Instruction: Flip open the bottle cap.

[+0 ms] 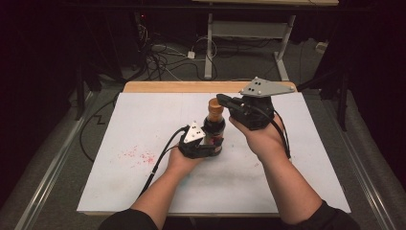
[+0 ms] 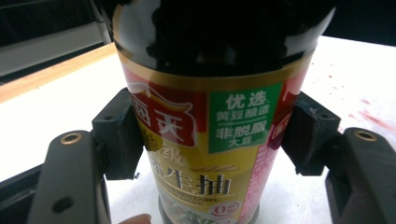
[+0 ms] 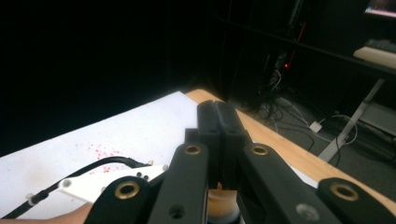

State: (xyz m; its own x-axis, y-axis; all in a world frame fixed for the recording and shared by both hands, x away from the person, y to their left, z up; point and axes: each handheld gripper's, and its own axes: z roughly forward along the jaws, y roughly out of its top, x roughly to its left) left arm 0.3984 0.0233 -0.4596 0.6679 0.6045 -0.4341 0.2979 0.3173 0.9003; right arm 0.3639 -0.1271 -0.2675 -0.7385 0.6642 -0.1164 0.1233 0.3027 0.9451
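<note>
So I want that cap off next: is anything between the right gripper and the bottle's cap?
Nothing visible. The right gripper, jaws together, sits just above the cap with no object between them. The left gripper clamps the bottle lower, around its label, clear of the cap.

We see a dark sauce bottle point(image 1: 214, 129) standing upright, tan cap point(image 1: 215, 110) on, red-gold-green label facing our left gripper point(image 1: 207, 143), whose jaws clamp its lower body; our right gripper point(image 1: 224, 100) sits beside the cap.
</note>
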